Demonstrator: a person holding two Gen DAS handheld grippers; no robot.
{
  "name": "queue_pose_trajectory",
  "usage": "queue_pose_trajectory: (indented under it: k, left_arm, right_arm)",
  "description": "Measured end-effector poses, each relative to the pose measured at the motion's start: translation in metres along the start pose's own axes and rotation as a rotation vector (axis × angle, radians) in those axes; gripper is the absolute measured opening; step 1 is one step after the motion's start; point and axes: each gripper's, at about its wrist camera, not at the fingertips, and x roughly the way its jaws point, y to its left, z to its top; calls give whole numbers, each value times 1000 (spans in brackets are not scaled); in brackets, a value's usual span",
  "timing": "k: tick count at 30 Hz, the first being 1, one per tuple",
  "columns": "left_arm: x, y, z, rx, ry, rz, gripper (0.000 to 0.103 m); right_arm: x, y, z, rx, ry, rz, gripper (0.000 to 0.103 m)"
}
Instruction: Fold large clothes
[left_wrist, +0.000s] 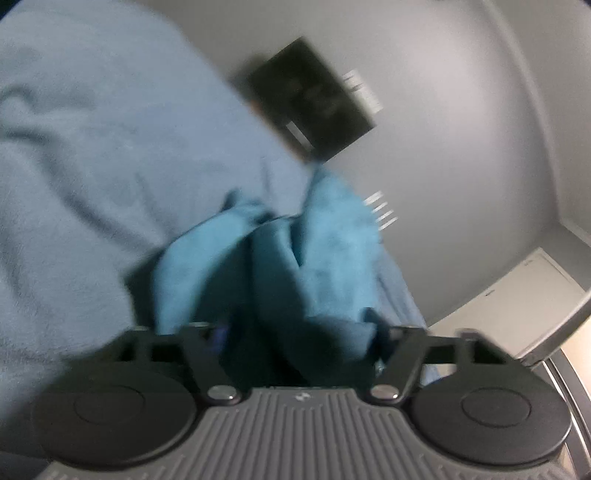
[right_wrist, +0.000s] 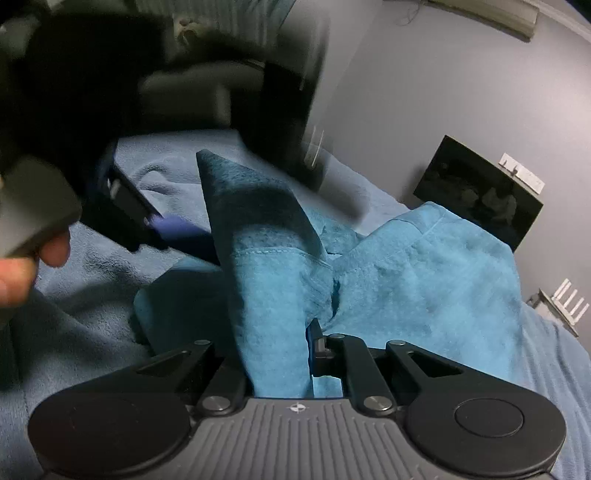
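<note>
Our right gripper (right_wrist: 280, 332) is clamped on a fold of the teal garment (right_wrist: 424, 280), which lies bunched on the bed's pale blue blanket (right_wrist: 92, 295); only this view shows the left gripper (right_wrist: 147, 225) and the hand (right_wrist: 22, 266) holding it. In the blurred left view, garment cloth (left_wrist: 295, 266) fills our gripper (left_wrist: 295, 332), though we cannot tell its grip. We see a dark picture (right_wrist: 480, 192) on the grey wall (right_wrist: 424, 92); no writing is readable.

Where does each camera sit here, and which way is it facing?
Left wrist: on the left tool, facing the teal garment bunched at it, grey wall beyond.
Right wrist: on the right tool, facing garment; a hand at left.
Shared: garment, pale blue blanket, dark wall panel.
</note>
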Motion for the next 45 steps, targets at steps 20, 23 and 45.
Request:
queue_pose_trajectory:
  k: [20,23,45]
  left_arm:
    - [12,9,1,53,2,234,16]
    - [-3,4,-4,70,1,245,16]
    - [8,-19,-4,295,63,180,67]
  right_arm:
    - [-128,-146,-50,577,-99,78,68]
    - [-117,-182,-84,812,33,-85,46]
    - [-79,-178,-125,979,80,37,42]
